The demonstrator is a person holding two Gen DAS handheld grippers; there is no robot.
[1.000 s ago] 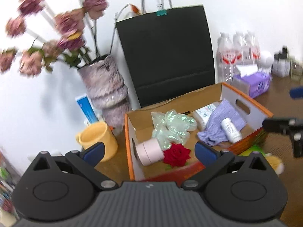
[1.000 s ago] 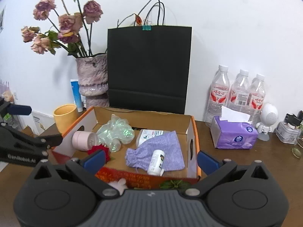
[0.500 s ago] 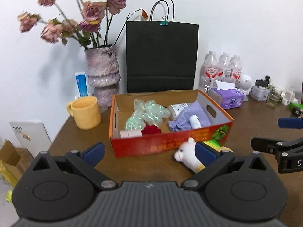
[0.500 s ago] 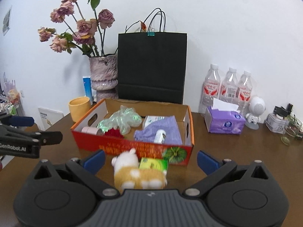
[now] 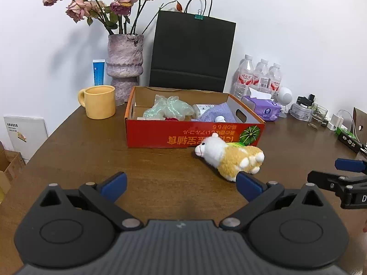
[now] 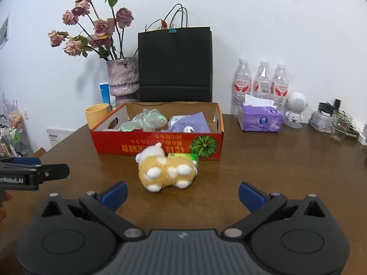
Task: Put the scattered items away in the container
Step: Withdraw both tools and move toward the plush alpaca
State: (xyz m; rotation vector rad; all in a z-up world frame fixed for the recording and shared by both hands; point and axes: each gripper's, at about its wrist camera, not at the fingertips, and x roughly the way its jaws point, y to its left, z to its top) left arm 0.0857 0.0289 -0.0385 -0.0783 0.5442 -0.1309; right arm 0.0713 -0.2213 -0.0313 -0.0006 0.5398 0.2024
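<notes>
A red cardboard box (image 5: 160,135) (image 6: 114,143) stands on the brown table and holds crumpled clear plastic (image 5: 170,108), a purple cloth (image 6: 190,123) and a small white bottle. A plush sheep (image 5: 229,157) (image 6: 167,170) lies on its side on the table in front of the box, with a green carton (image 6: 182,157) between it and the box. My left gripper (image 5: 181,185) is open and empty, short of the sheep and to its left. My right gripper (image 6: 182,194) is open and empty, just short of the sheep.
A yellow mug (image 5: 99,102), a vase of dried roses (image 5: 125,71) and a black paper bag (image 5: 191,52) stand behind the box. Water bottles (image 6: 261,84), a purple tissue pack (image 6: 260,119), a small white figure (image 6: 296,110) and small clutter stand at the right.
Both grippers have drawn back from above the box and dropped lower. The plush sheep and green carton, hidden before, have come into view in front of the box.
</notes>
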